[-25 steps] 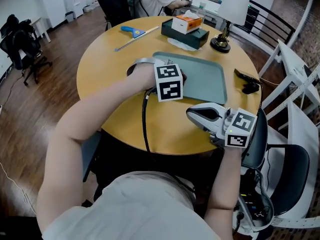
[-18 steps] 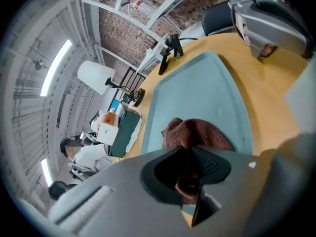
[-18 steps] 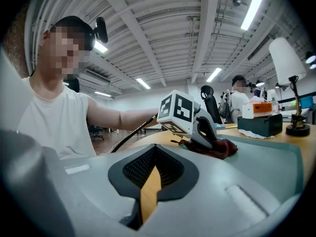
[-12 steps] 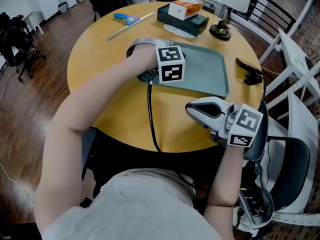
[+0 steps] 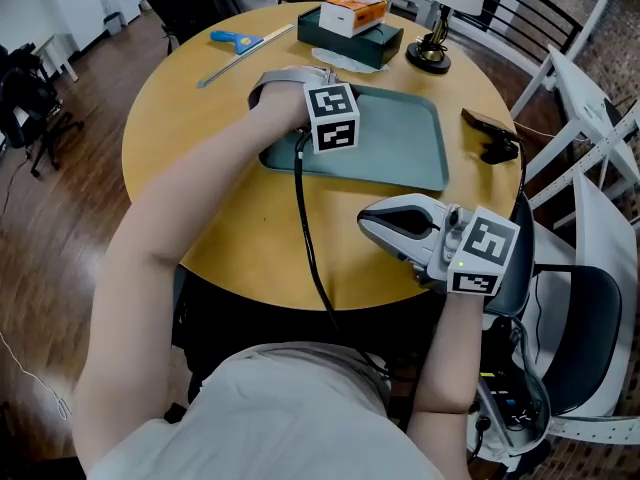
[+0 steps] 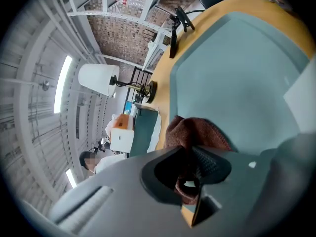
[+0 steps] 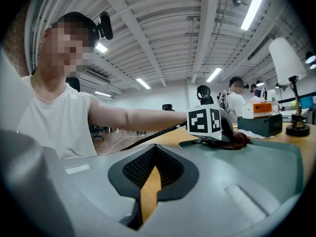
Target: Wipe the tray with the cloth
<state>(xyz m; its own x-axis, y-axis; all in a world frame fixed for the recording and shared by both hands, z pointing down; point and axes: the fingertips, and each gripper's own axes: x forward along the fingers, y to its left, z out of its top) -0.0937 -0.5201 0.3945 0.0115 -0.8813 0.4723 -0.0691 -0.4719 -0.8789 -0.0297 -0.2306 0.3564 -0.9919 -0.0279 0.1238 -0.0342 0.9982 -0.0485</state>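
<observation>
1. The brown cloth (image 6: pixel 197 132) is pinched between the fingers of the left gripper (image 6: pixel 193 176). The two fingers are squeezed tight on it, and a bunch of cloth sticks out past the fingertips.
2. The cloth is pressed down on the green tray (image 5: pixel 400 148), close to the tray's rim. Most of the bare tray lies ahead of these fingers.
3. The tray lies flat on the round yellow table (image 5: pixel 250 228).
4. The right gripper (image 7: pixel 154 164) is held above the table's edge, well apart from the tray. Its fingers are together at the tips with nothing between them. Only a thin strip of yellow table shows through lower down.
5. Ahead of the right gripper's fingers are the tray, the left gripper and the cloth.
6. Beyond the tray stand a dark green box (image 5: pixel 350 33) with an orange and white box (image 5: pixel 355 10) on top, and a lamp (image 5: pixel 432 53) beside them.
7. A blue tool (image 5: pixel 235 38) lies farther off on the table.
</observation>
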